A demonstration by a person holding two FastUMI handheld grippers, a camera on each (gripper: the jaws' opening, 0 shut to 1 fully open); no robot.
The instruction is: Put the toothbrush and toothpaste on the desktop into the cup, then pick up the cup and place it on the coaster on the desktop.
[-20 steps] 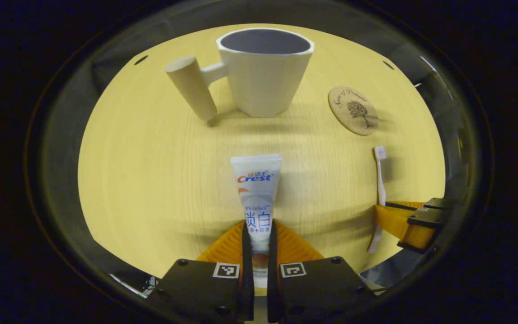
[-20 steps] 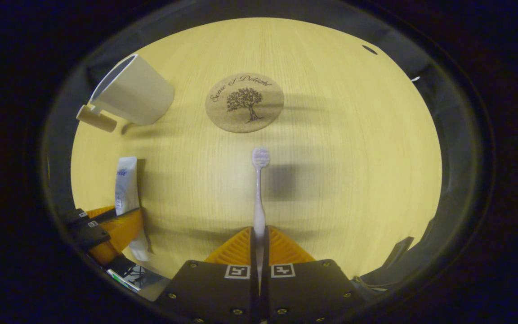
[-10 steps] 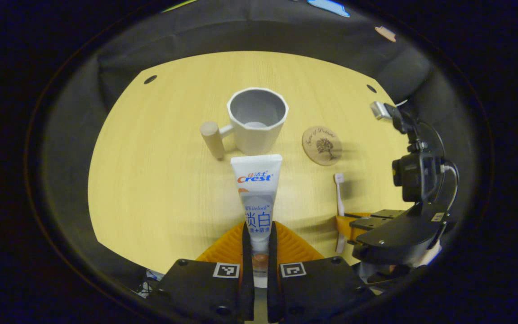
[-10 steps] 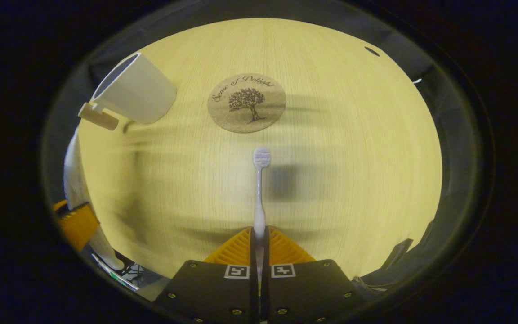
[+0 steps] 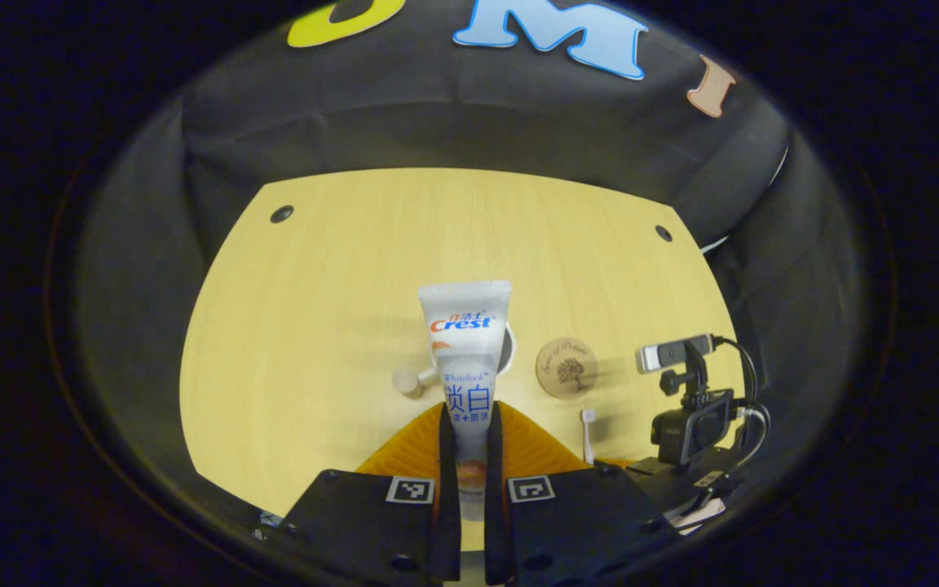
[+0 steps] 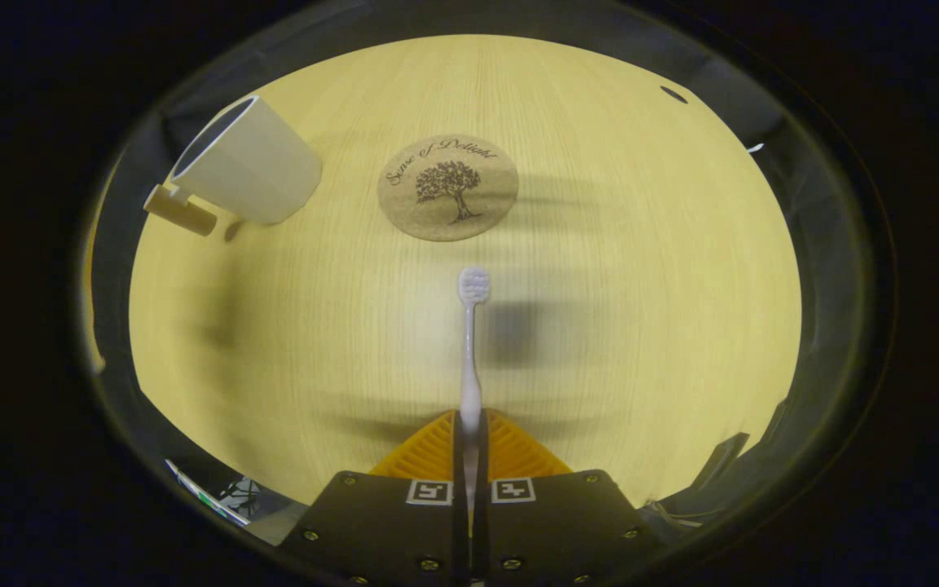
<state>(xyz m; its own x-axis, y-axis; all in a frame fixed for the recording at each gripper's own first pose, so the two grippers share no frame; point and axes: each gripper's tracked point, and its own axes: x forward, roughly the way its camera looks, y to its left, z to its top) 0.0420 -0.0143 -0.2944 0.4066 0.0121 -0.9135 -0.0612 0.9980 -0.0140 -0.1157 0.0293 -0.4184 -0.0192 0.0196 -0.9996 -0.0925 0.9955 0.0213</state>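
Toothpaste (image 5: 466, 359), flat-crimped plastic tube, stands frame-centre in left gripper view, pinched by left gripper (image 5: 469, 432). Right gripper view, L to R: faceted cup (image 6: 251, 169) w/ peg handle upper left; round cork coaster (image 6: 447, 187) top centre; slim toothbrush (image 6: 470, 342) centre, clamped by right gripper (image 6: 469, 432); wood-grain desktop (image 6: 665, 285).

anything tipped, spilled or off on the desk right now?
Nothing stands out. The cup stands upright, the coaster lies flat and bare, the left tool grips the toothpaste, and the right tool grips the toothbrush.
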